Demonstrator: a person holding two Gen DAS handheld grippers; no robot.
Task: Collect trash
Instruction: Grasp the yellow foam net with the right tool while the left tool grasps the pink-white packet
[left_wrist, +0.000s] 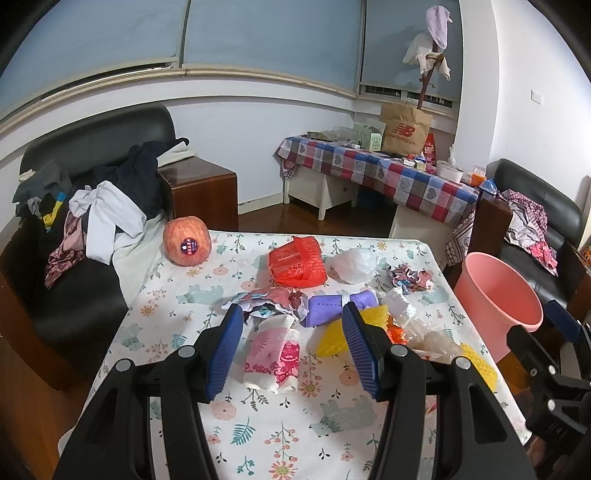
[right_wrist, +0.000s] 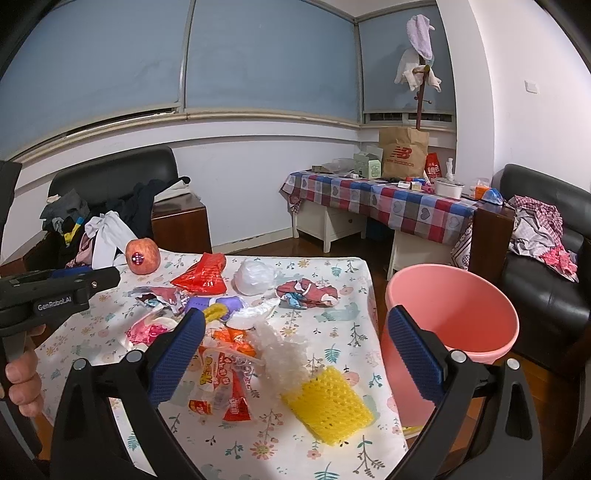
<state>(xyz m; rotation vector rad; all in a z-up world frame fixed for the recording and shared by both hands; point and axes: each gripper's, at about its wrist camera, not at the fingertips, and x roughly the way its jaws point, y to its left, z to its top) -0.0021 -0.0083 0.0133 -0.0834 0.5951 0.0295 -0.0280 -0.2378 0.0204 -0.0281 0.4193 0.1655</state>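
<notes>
Two grippers, both mine, both spread and empty. Left gripper (left_wrist: 291, 347) hangs over a pink floral packet (left_wrist: 273, 354) on the near part of the table (right_wrist: 332, 332). Right gripper (right_wrist: 295, 354) straddles clear bubble wrap (right_wrist: 282, 350), a yellow foam net (right_wrist: 328, 402) and orange snack wrappers (right_wrist: 225, 373). Next, mid-table: purple roll (left_wrist: 332, 304), crumpled printed paper (left_wrist: 273, 301), second paper wad (right_wrist: 306, 293). Beyond those: red net bag (left_wrist: 297, 264), white plastic bag (left_wrist: 352, 264). Far left corner: one stickered apple (left_wrist: 187, 245). Pink bin (right_wrist: 450, 310) stands off the table's right edge, on the floor.
</notes>
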